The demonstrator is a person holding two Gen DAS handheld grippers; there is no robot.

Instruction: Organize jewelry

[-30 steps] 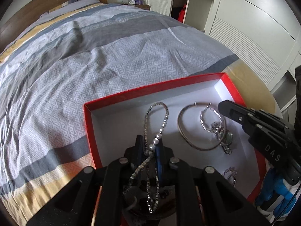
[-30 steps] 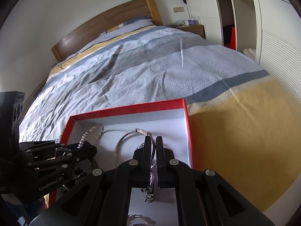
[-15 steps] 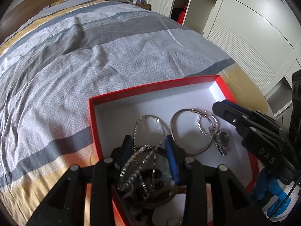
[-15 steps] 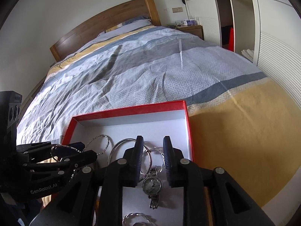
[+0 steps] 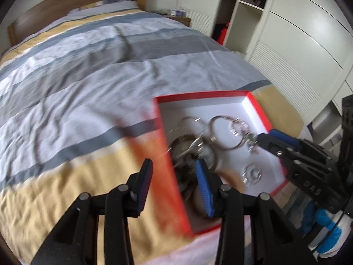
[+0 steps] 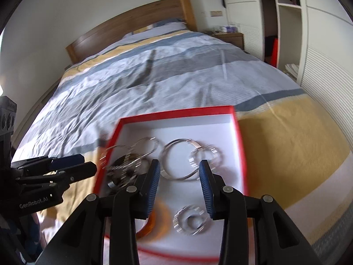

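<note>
An open red box [image 5: 220,93] [image 6: 176,113] with a white floor lies on the striped bedspread. Inside are a beaded necklace in a heap [image 5: 189,145] [image 6: 125,167], a thin silver bangle [image 5: 222,132] [image 6: 178,161], a chain bracelet [image 6: 206,154] and a small coiled piece [image 5: 251,174] [image 6: 190,219]. My left gripper [image 5: 174,187] hovers over the box's left wall, jaws opening, nothing gripped. My right gripper [image 6: 178,185] hangs above the bangle, jaws opening and empty. Each gripper shows in the other's view: the right gripper [image 5: 275,141], the left gripper [image 6: 72,165]. Both views are motion-blurred.
An amber ring-shaped piece [image 6: 158,220] lies at the box's near edge. The bed [image 6: 154,77] stretches away to a wooden headboard [image 6: 132,24]. White wardrobes [image 5: 297,44] and a nightstand [image 6: 229,36] stand to the right of the bed.
The left gripper let go of the beaded necklace, the right let go of the watch chain. Both opened, then drew back and up from the box; the left also swung left.
</note>
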